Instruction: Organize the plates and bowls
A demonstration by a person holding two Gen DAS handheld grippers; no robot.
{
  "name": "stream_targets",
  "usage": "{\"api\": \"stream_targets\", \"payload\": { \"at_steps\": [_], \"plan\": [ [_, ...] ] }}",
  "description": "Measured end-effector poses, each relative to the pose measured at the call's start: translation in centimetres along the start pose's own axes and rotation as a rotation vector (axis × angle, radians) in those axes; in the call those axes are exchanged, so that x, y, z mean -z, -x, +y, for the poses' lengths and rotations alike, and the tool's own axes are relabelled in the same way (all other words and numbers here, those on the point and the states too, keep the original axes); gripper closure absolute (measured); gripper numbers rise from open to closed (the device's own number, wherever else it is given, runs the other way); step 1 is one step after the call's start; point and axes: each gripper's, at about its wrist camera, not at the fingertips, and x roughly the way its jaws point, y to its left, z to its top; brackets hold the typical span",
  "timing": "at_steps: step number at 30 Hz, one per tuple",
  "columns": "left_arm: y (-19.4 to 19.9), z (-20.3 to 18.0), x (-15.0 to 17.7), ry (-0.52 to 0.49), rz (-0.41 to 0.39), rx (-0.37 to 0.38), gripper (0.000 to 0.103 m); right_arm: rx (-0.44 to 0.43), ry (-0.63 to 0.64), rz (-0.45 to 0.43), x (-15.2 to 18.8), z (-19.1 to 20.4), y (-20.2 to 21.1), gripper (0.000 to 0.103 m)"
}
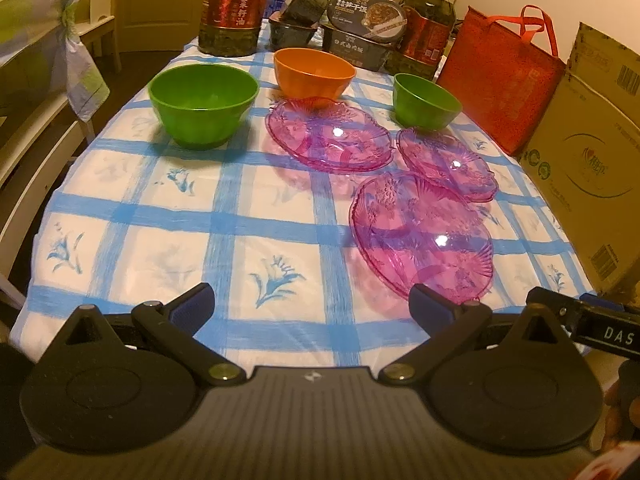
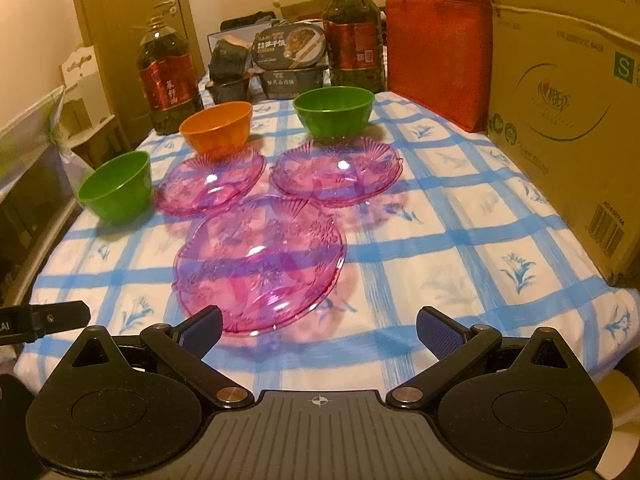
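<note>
Nothing stacked yet. Both grippers, left gripper [image 1: 312, 304] and right gripper [image 2: 320, 330], spread wide, empty. Nearest pink plate [image 2: 260, 264] lay on bench [image 2: 460, 280], just ahead; next probably a rim grasp.

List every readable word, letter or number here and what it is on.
"DAS": black bar at the left view's right edge.
"S": cardboard box.
"AI": black bar at the right view's left edge.
Oil bottle label, food tray lid, box logo and barcodes: too blurred to read.
</note>
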Motion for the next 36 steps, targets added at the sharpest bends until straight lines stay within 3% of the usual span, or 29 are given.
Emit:
{"api": "stream_targets", "payload": {
  "at_steps": [9, 15, 17, 32, 36],
  "plan": [
    [-3.6, -0.7, -1.9, 0.018, 0.023, 0.03, 0.001, -0.009, -0.055, 0.006, -1.7, -2.1, -2.7, 0.001],
    [-6.8, -1.3, -3.1, 0.032, 0.06, 0.054, 0.003, -0.018, -0.071, 0.06, -2.8, -2.9, -5.3, 0.029],
    [-7.7, -1.5, -3.3, 0.023, 0.066, 0.051, 0.012, -0.023, -0.078, 0.075, -3.1, -3.1, -6.2, 0.038],
    [-12.2, -1.8, -4.1, 0.033, 0.103, 0.085, 0.064, -0.035, -0.079, 0.118, -4.3, -3.8, -10.7, 0.067],
    [-12.5, -2.0, -4.1, 0.036, 0.099, 0.095, 0.071, -0.038, -0.082, 0.122, -4.5, -3.9, -11.2, 0.071]
  ]
}}
